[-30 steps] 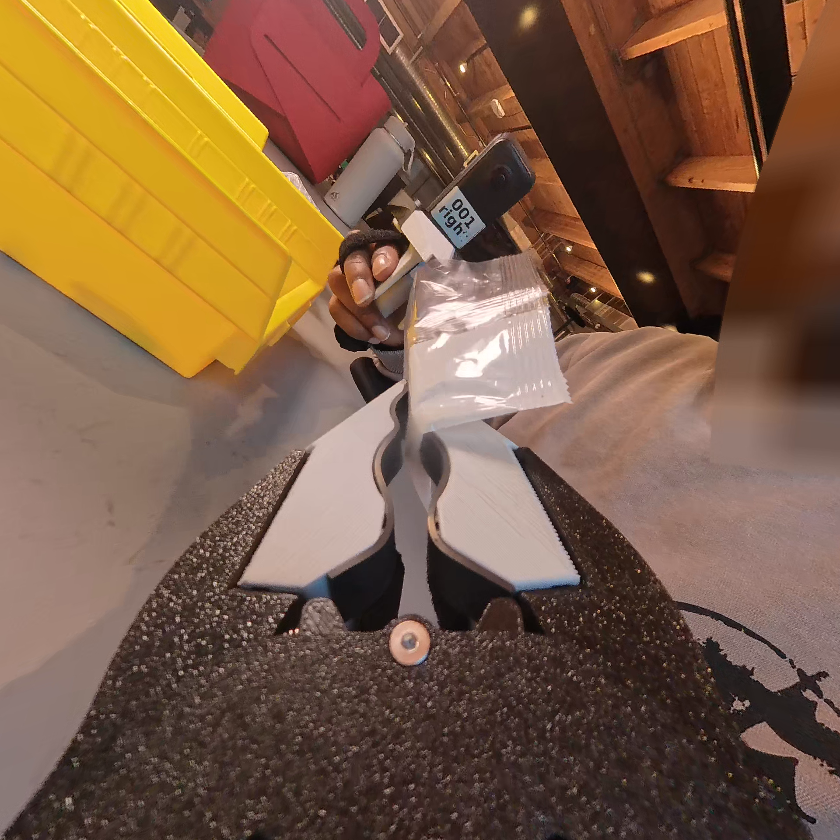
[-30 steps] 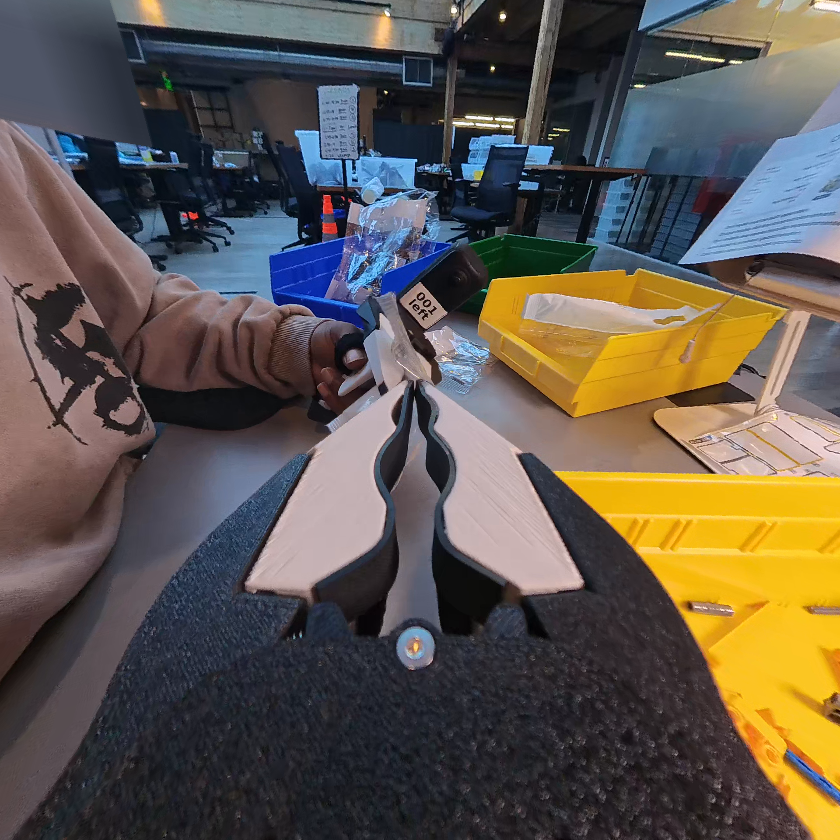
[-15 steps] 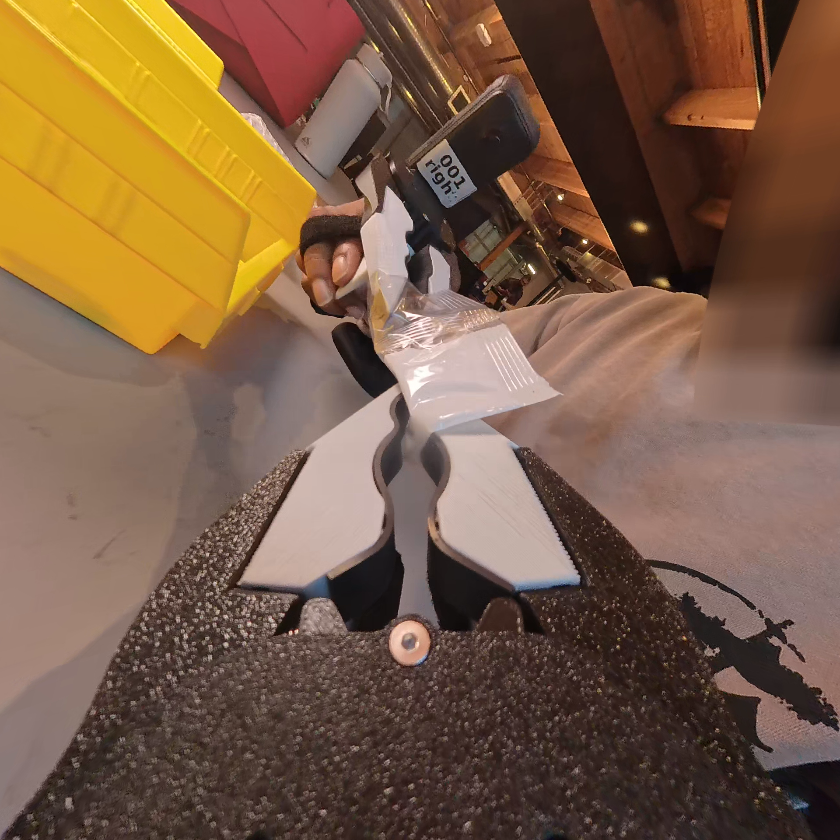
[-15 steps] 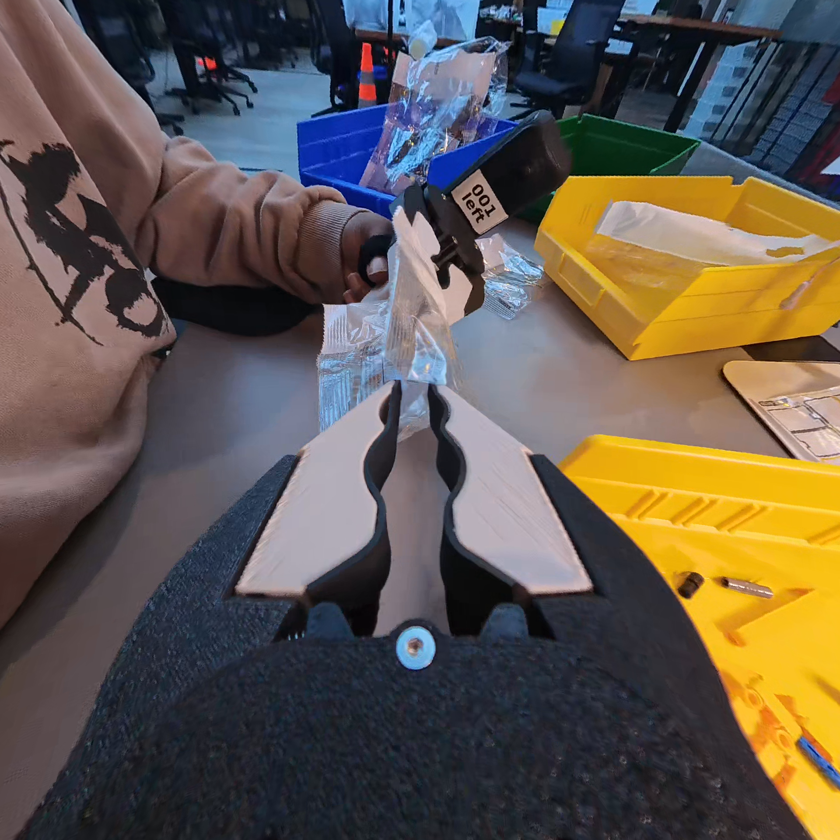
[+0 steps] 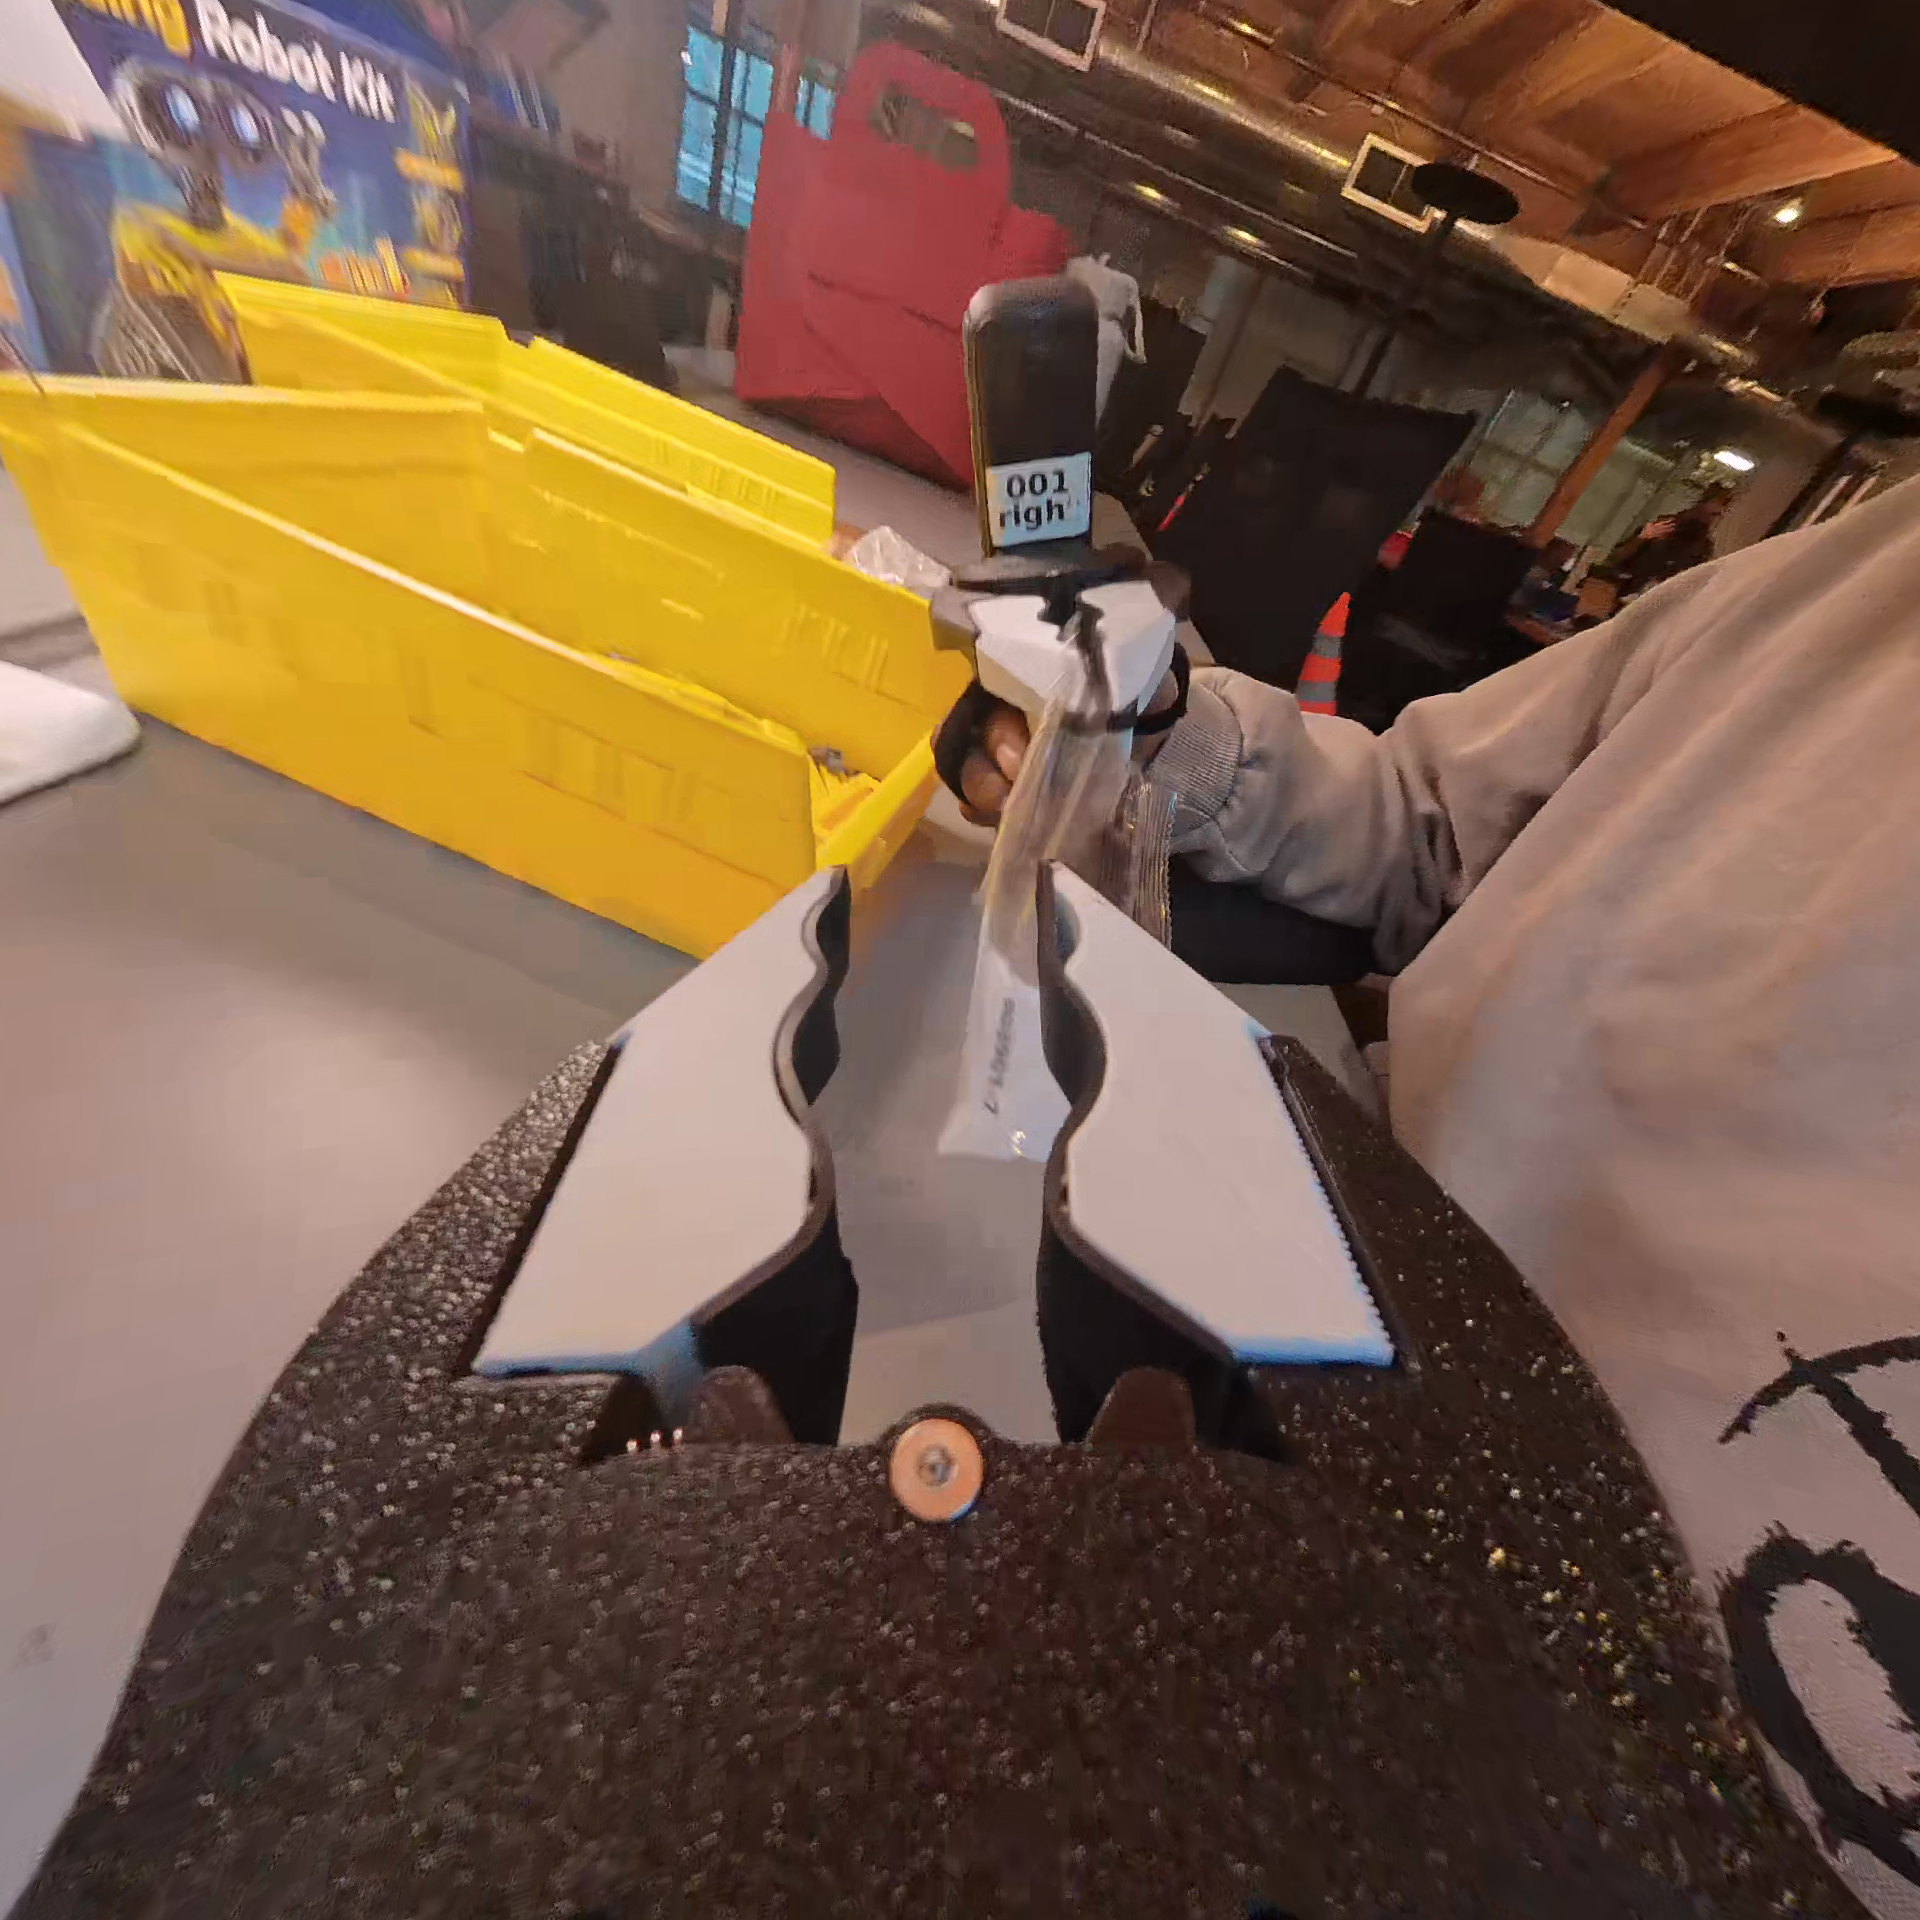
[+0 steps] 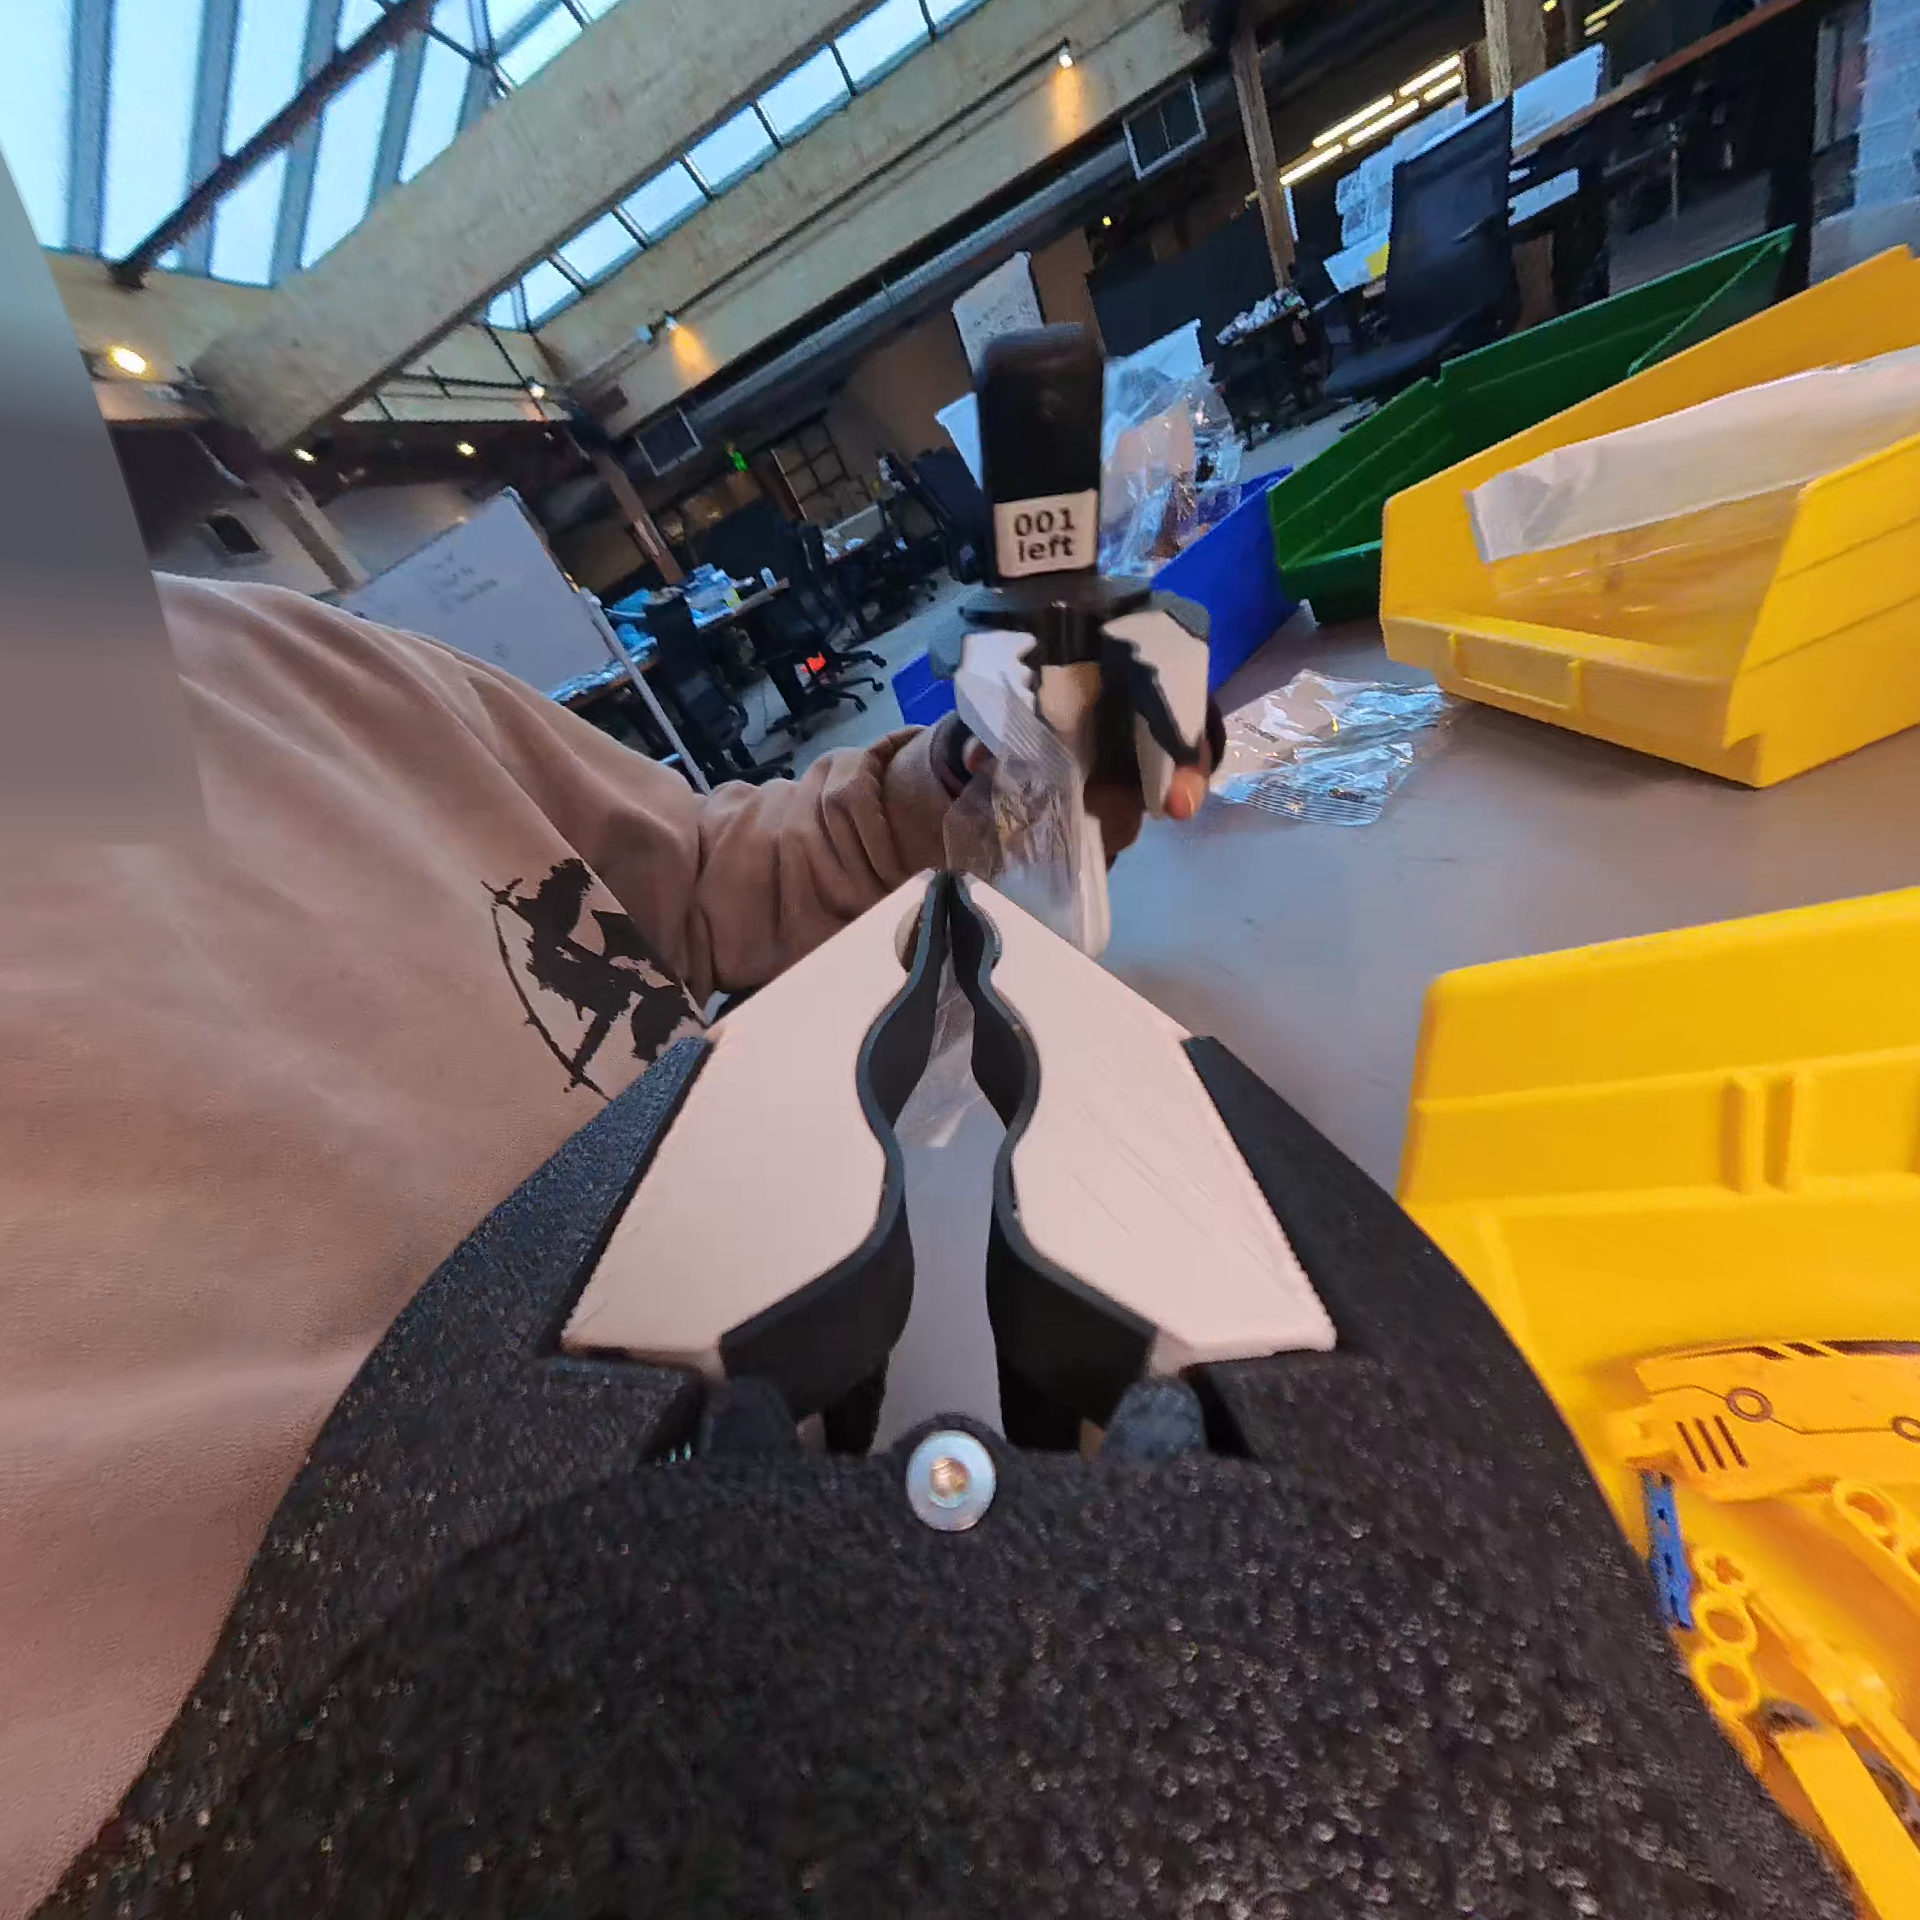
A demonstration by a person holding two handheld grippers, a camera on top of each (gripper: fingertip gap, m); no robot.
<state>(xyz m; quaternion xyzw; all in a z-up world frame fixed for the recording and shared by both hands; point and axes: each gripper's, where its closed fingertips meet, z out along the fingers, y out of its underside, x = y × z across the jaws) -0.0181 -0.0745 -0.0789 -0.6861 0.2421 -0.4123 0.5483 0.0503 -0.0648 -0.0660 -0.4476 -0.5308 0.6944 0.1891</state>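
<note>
The right gripper [image 6: 948,896] has its two white fingers pressed together at the tips on a small clear plastic bag [image 5: 1013,997], which hangs from them above the grey table [image 5: 260,997]. In the left wrist view the bag droops down between the spread fingers of the left gripper [image 5: 940,904], lying close along the inner edge of the finger on the right of that view; whether it actually touches that finger is hard to tell, since the plastic is thin and blurred. The left gripper is released, its jaws standing well apart with the table showing between them. In the right wrist view the left gripper faces the camera just beyond the bag, and small dark parts show through the plastic. A person's hand [image 6: 1164,779] grips the left gripper's handle, with a tan sleeve [image 6: 790,831] behind it. A yellow bin [image 5: 436,665] stands on the table beside the right gripper, another yellow bin [image 6: 1621,644] sits farther off holding a plastic sheet, and a crumpled clear bag [image 6: 1320,743] lies on the table near it. Green and blue bins stand behind.
</note>
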